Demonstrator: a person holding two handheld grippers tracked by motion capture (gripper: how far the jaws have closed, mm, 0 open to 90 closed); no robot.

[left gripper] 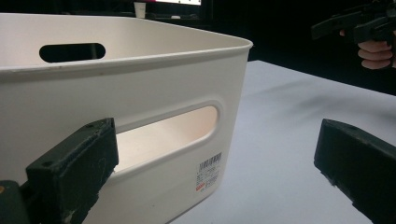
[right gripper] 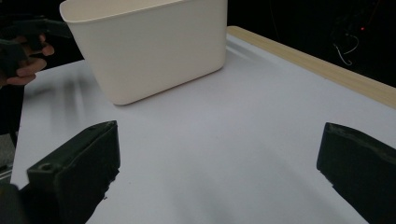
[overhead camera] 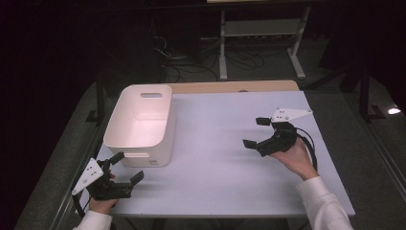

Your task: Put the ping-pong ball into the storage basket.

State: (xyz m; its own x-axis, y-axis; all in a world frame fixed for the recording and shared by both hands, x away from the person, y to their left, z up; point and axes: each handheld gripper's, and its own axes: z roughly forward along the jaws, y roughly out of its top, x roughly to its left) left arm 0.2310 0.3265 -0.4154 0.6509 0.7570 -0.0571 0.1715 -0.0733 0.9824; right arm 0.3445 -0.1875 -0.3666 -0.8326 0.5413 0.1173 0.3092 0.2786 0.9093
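Starting at the left of the high view, the left gripper (overhead camera: 128,166) sits at the near left corner of the table (overhead camera: 225,158), its jaws spread wide and holding nothing; just beyond it, close to touching, stands the white bin (overhead camera: 139,139), upright and empty as far as its inside shows; its long axis runs away from the person, so one short end wall faces this gripper; in the left gripper view the handle slot (left gripper: 163,135) in that near wall lies straight ahead, with one jaw in front of the wall and the other out over bare table beside the bin's corner, and a small barcode label (left gripper: 210,170) sits below the slot; further right the table is bare; at the far right the right gripper (overhead camera: 256,132) hovers over the table's right half, jaws likewise spread and empty, pointing leftward at the bin but well apart from it; in the right gripper view the bin (right gripper: 149,51) stands ahead and to the left across open surface; judging from this, the left gripper is much the nearer, and any grasp would likely fall to it at the near end wall or slot.
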